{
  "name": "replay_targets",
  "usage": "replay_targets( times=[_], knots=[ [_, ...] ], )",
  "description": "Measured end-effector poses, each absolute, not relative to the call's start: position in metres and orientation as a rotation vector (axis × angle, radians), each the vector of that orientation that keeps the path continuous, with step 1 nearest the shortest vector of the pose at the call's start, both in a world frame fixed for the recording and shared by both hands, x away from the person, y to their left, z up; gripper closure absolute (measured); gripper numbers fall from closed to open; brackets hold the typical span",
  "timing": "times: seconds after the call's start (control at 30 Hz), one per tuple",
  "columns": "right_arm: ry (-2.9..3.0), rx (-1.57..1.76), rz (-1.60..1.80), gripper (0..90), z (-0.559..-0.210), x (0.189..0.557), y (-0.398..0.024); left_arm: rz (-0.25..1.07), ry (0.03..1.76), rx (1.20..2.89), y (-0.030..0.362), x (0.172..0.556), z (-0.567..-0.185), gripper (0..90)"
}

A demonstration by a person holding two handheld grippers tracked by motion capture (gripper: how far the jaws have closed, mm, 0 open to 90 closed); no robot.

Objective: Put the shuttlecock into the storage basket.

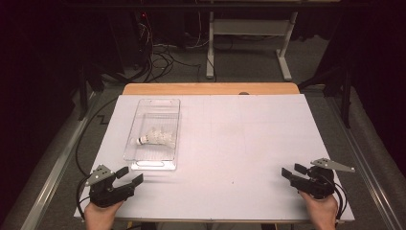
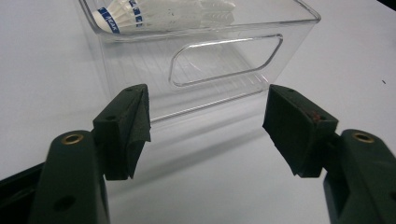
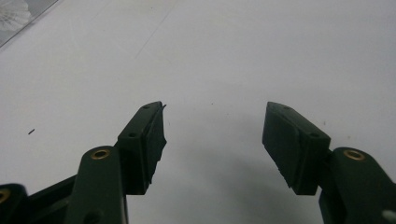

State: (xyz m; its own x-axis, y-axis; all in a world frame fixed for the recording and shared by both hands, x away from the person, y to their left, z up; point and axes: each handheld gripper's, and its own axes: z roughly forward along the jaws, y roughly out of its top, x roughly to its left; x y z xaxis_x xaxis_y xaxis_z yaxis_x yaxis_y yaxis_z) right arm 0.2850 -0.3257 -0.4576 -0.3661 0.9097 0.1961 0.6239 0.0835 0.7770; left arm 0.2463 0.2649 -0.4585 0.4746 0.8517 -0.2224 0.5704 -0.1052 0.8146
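Two tongs, left (image 1: 129, 176) and right (image 1: 293, 171), sit open on the surface (image 1: 239, 143). Shuttlecock (image 2: 159, 14) in bin (image 1: 155, 134) has blue writing, too small to read.

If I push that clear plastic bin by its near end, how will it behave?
The clear bin probably slides easily: smooth walls, smooth white table. It looks light, holding only shuttlecocks, so it may skid or twist. Its low, long shape should resist tipping.

A white-topped table (image 1: 239, 143) carries a clear plastic bin (image 1: 154, 165) near its left edge.
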Motion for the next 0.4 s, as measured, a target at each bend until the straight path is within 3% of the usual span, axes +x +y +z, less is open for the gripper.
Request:
replay_targets(
  times=[0.4],
  knots=[
    [2.029, 1.517, 1.175, 38.6, -0.4576, 0.285, -0.3257, 0.383, 1.205, 1.79, 0.2656, 0.2464, -0.4582, 32.5]
  ],
)
